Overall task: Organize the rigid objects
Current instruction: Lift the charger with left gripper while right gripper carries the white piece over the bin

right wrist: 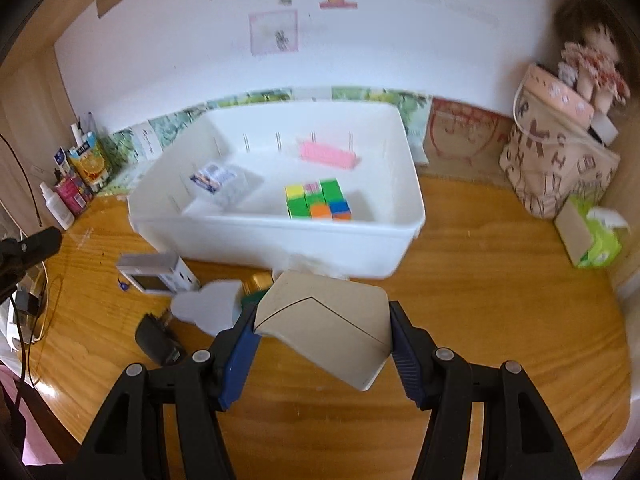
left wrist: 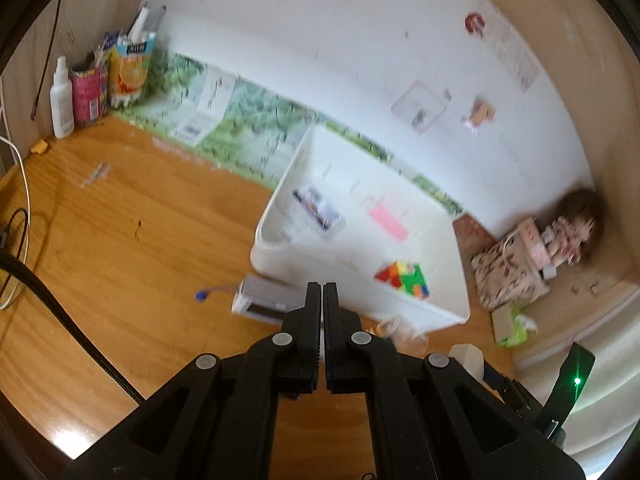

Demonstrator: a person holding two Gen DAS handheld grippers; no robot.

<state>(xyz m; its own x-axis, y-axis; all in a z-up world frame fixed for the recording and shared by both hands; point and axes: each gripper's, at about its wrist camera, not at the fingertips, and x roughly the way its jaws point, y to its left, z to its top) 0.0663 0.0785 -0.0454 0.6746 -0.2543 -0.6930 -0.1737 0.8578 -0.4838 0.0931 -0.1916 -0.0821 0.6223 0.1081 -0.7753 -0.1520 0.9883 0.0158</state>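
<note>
Beige case, rigid and smooth, likely light, riding tilted above the bench just short of the bin; being pinched across its flat sides by right gripper jaws. Possibly slipping on glossy faces. Left gripper hovering, jaws pressed together, holding nothing.
</note>
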